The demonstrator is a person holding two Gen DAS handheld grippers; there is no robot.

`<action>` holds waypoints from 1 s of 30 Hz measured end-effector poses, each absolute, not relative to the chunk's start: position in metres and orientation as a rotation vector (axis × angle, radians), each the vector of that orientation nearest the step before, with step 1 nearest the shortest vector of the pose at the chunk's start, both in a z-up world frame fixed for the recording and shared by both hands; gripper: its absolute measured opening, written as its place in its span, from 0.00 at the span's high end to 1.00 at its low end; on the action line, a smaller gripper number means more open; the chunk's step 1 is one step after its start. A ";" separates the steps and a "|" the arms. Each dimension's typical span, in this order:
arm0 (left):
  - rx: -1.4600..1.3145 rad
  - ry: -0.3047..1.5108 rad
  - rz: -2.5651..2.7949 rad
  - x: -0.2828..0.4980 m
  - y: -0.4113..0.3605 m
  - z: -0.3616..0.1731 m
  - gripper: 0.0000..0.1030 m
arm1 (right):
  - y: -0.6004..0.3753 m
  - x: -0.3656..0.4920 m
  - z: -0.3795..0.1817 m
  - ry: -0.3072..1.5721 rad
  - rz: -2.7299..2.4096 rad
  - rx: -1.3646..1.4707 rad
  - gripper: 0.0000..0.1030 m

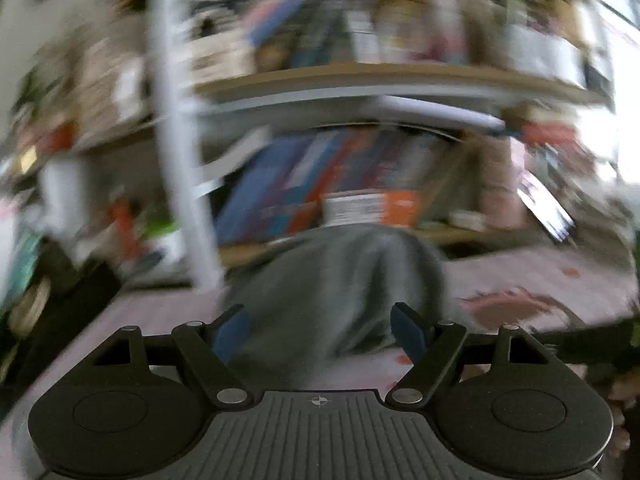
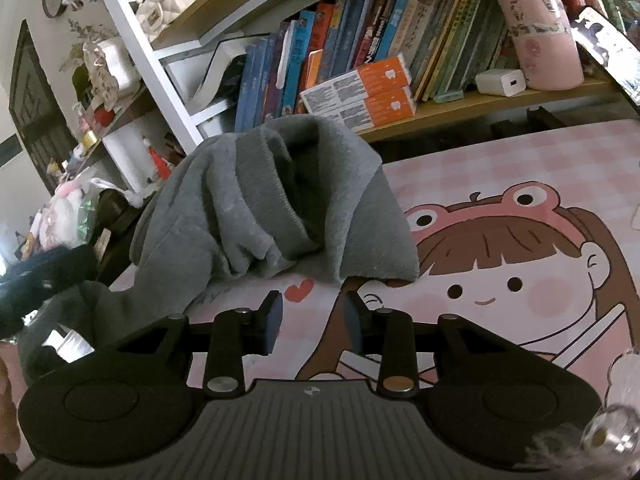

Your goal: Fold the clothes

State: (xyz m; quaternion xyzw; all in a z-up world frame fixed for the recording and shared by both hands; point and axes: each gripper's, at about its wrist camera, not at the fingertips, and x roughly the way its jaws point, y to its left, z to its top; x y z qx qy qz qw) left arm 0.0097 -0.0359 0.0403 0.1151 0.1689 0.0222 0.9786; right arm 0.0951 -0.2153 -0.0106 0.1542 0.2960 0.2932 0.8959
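Grey garment [image 2: 264, 204] heaped in loose mound on pink cartoon-print mat [image 2: 500, 184], left part trailing off mat's near-left edge; ribbed cuff or hem opening faces upward. Right gripper [image 2: 310, 320] just before heap, jaws parted, empty, over mat. Left gripper [image 1: 320, 330] spread wide, nothing between fingers, facing same garment [image 1: 340, 280]; this view motion-blurred. Bookshelf [image 2: 480, 106] with upright books behind mat.

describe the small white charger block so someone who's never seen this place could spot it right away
Start at the wooden bookshelf behind the pink cartoon mat. On its lowest board, right of the leaning books, sits the white charger block. It rests against the tall pink bottle and is the only small plain white cube there.
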 end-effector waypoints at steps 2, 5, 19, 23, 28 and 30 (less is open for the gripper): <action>0.336 0.342 0.006 0.025 -0.060 0.036 0.22 | -0.217 0.096 -0.010 0.611 0.603 0.325 0.67; 0.466 0.373 0.057 0.054 -0.075 0.023 0.22 | -0.220 0.098 -0.010 0.611 0.599 0.334 0.67; 0.253 0.447 -0.030 0.134 -0.055 0.068 0.91 | -0.253 0.109 -0.007 0.577 0.498 0.470 0.62; -0.018 0.195 -0.172 0.096 -0.043 0.126 0.91 | -0.258 0.107 -0.007 0.545 0.475 0.513 0.62; -0.355 -0.127 -0.342 0.048 -0.028 0.198 0.90 | -0.267 0.105 -0.005 0.492 0.433 0.552 0.61; -0.489 -0.257 -0.408 0.029 -0.022 0.227 0.90 | -0.270 0.105 -0.005 0.486 0.411 0.565 0.61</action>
